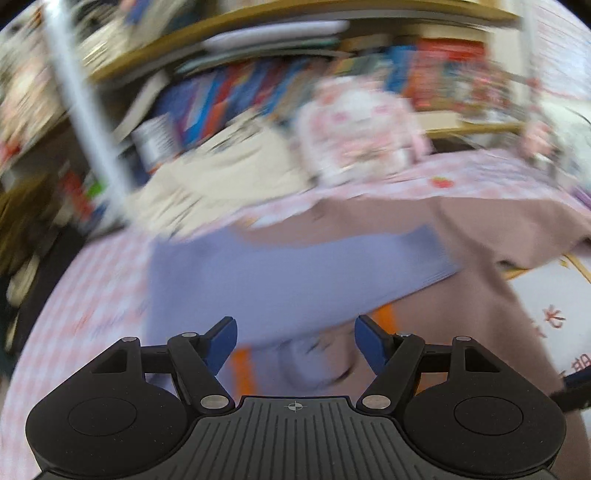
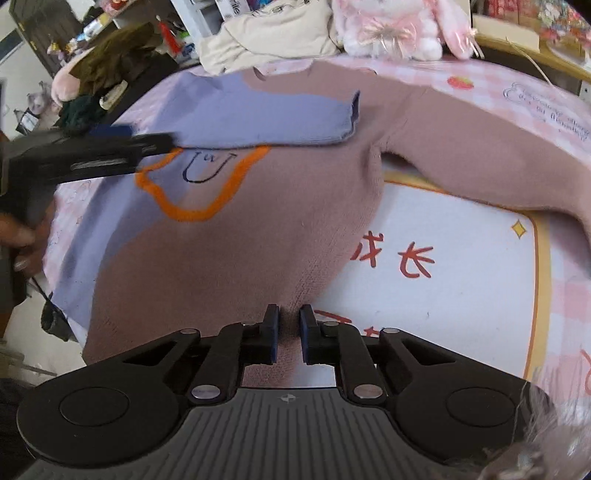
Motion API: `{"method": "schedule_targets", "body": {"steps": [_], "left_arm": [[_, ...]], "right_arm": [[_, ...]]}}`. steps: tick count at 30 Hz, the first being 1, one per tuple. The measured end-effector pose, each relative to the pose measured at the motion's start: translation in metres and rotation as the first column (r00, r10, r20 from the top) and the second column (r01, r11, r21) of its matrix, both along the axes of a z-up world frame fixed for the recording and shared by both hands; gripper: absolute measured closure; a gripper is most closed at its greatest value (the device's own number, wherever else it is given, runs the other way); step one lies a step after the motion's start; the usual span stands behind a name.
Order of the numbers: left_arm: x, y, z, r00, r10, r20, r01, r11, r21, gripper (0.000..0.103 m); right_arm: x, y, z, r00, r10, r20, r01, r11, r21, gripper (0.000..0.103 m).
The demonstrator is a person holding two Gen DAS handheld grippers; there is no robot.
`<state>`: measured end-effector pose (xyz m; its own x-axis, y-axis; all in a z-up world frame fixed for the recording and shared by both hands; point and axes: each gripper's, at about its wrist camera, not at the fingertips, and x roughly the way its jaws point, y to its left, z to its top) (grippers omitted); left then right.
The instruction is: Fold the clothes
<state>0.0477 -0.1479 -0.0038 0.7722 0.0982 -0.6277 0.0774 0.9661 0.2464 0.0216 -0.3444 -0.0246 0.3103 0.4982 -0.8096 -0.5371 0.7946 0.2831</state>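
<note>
The sweater lies spread flat on the pink checked bedcover, mauve body toward 6 o'clock in the right wrist view, its lavender sleeve folded across the chest above the orange outline. The other mauve sleeve stretches out toward 3 o'clock, over a white mat with red characters. Right gripper sits at the hem at 6 o'clock, its 2 fingers drawn close with a fold of mauve knit pinched between them. Left gripper hangs above the lavender sleeve, jaws spread wide apart, nothing between them; its own view is heavily blurred. From the right wrist it shows at 9 o'clock as a dark blurred shape over the sleeve's near end, touching or not I cannot tell. Beyond the sweater at 12 o'clock sit a pink plush rabbit and a cream garment.
</note>
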Motion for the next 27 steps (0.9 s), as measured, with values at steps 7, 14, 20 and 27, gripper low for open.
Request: {"method": "schedule_targets", "body": {"steps": [7, 14, 20, 27], "left_arm": [[0.037, -0.078, -0.026, 0.978, -0.209, -0.013, 0.209, 0.969, 0.129, 0.055], [0.046, -0.105, -0.048, 0.961, -0.264, -0.076, 0.274, 0.942, 0.195, 0.063], [0.055, -0.111, -0.06, 0.948, -0.309, -0.077, 0.318, 0.905, 0.283, 0.097], [0.045, -0.001, -0.021, 0.992, -0.105, 0.07, 0.09, 0.978, 0.185, 0.099]], "right_arm": [[-0.002, 0.0, -0.002, 1.0, 0.002, 0.02, -0.002, 1.0, 0.006, 0.091], [-0.002, -0.007, -0.005, 0.999, -0.032, 0.009, 0.032, 0.999, 0.041, 0.092], [-0.006, -0.003, -0.004, 0.998, -0.063, 0.011, 0.063, 0.998, 0.027, 0.092], [-0.015, 0.014, -0.002, 0.989, -0.144, 0.043, 0.146, 0.988, -0.045, 0.092]]}}
